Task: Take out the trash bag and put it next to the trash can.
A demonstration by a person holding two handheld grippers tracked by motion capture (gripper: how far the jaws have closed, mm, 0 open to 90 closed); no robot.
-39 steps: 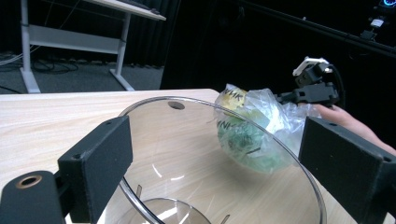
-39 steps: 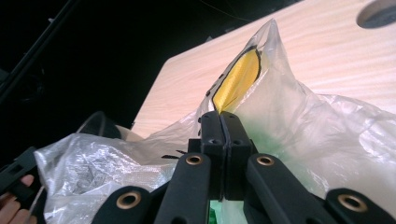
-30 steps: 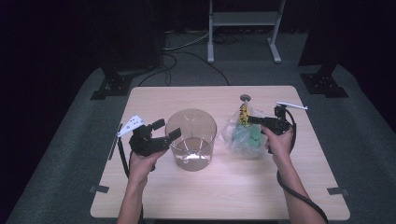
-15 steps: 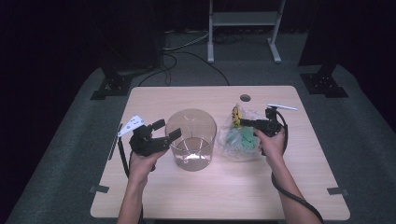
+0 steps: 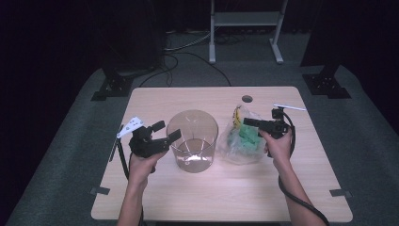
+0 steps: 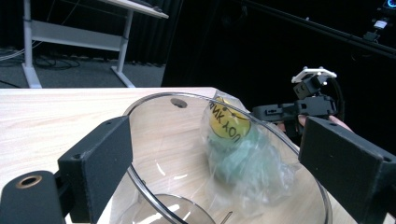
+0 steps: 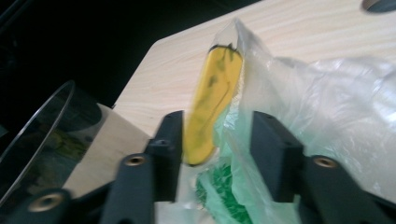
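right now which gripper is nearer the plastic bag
Right. The right gripper is at the plastic bag, jaws just opened with the bag's top between them. The left gripper is across the clear bowl from it, jaws astride that bowl's rim.

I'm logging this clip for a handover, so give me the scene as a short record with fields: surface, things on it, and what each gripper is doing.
surface: wooden table
container: clear round tub, upright, mid-table
bag: clear plastic bag with a yellow label and green contents, lying on the table right of the tub
left gripper: jaws open, set either side of the tub's near rim, not pressing on it
right gripper: at the top of the bag, jaws have just been opening; the bag's top lies between them, not clamped
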